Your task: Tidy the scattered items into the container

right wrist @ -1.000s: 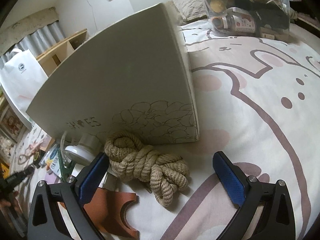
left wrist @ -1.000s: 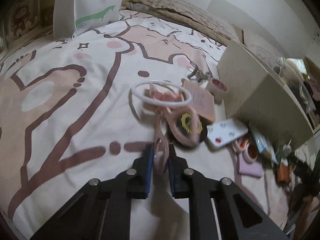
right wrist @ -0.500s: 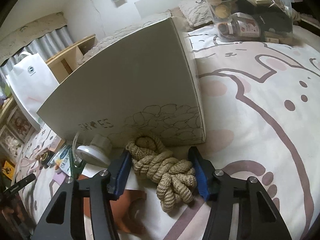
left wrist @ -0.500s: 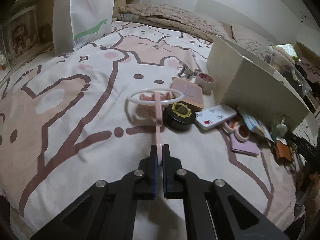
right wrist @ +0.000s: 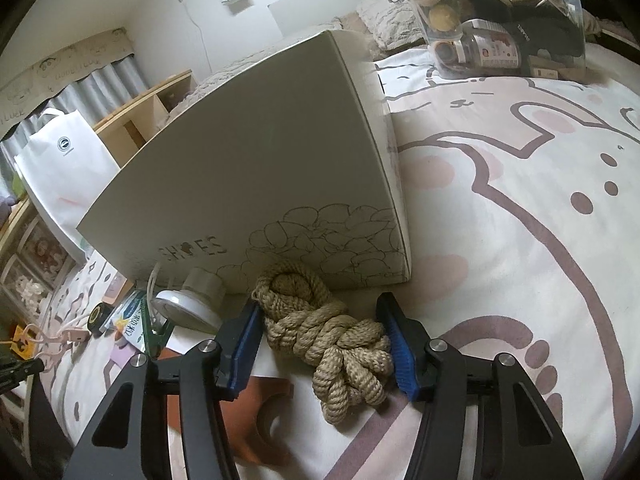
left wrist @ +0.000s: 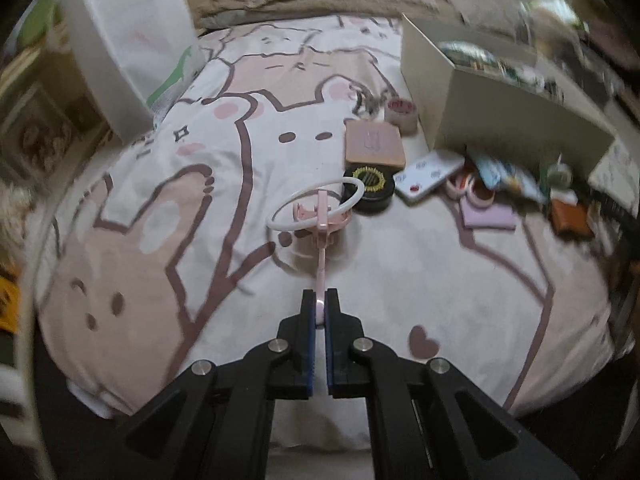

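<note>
My left gripper (left wrist: pixel 319 312) is shut on the thin pink arm of a phone holder with a white ring light (left wrist: pixel 316 210) and holds it above the bedspread. The cream box (left wrist: pixel 496 100) stands open at the far right, with scattered items beside it: a black round tin (left wrist: pixel 370 192), a pink pad (left wrist: pixel 374 144), a tape roll (left wrist: pixel 401 114). In the right wrist view the box's side (right wrist: pixel 256 184) faces me. My right gripper (right wrist: pixel 326 344) has closed on a coiled tan rope (right wrist: pixel 328 332) in front of it, both blue pads touching it.
A white paper bag (left wrist: pixel 132 44) stands at the bed's far left. A clear plastic bin (right wrist: pixel 496 20) of items sits at the back right. A brown leather piece (right wrist: pixel 256 420), a white lamp (right wrist: pixel 192 304) and packets (right wrist: pixel 132 316) lie left of the rope.
My left gripper lifted the pink holder off the bed and pulled back. My right gripper closed in from wide open until its pads met the rope.
</note>
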`<move>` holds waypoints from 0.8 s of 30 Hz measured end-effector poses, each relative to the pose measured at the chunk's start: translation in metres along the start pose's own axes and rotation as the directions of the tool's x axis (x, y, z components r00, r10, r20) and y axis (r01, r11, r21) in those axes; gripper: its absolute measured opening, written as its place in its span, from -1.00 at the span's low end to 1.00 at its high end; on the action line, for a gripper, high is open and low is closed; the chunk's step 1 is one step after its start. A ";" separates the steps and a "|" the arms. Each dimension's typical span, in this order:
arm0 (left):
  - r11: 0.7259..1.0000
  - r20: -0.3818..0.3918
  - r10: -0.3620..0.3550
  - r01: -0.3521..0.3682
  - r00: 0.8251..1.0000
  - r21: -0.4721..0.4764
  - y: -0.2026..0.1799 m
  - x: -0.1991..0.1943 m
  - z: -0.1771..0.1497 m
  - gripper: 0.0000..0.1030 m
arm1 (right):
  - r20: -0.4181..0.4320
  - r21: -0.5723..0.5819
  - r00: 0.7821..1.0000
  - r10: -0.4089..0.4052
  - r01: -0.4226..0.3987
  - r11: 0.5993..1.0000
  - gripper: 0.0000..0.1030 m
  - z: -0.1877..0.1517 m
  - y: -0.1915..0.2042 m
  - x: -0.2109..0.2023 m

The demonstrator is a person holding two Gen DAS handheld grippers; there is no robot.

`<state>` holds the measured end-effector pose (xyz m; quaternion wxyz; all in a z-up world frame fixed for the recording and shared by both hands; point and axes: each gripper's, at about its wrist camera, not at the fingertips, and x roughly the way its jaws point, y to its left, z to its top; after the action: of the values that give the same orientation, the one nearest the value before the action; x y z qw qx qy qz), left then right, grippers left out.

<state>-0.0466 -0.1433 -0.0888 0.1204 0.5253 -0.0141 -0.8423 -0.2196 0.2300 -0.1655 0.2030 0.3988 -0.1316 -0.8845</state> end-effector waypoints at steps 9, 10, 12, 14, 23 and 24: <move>0.998 0.059 0.018 -0.021 0.998 0.062 -0.012 -0.005 0.061 -0.91 | -0.001 0.009 1.000 0.011 -0.011 1.000 0.12 -0.001 -0.001 0.000; 0.998 0.068 0.019 -0.024 0.998 0.062 -0.013 -0.003 0.070 -0.91 | -0.001 0.010 1.000 0.011 -0.011 1.000 0.12 -0.001 -0.001 0.000; 0.998 0.079 0.023 -0.028 0.997 0.059 -0.015 0.002 0.087 -0.91 | -0.001 0.010 1.000 0.012 -0.012 1.000 0.12 -0.001 -0.001 0.000; 0.999 0.082 0.014 -0.018 0.997 0.048 -0.015 0.009 0.100 -0.90 | -0.002 0.013 1.000 0.014 -0.014 1.000 0.12 -0.001 -0.002 0.000; 0.987 0.117 -0.036 0.017 0.993 0.159 -0.053 0.013 0.099 -0.81 | -0.003 0.017 1.000 0.018 -0.018 1.000 0.12 -0.002 -0.001 0.000; 0.984 0.121 -0.035 0.013 0.992 0.177 -0.057 0.011 0.094 -0.81 | -0.002 0.018 1.000 0.019 -0.019 1.000 0.12 -0.002 -0.001 0.000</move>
<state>-0.1453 -0.0996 -0.0648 0.0624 0.4809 -0.0895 -0.8700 -0.2182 0.2305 -0.1675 0.2080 0.4004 -0.1431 -0.8809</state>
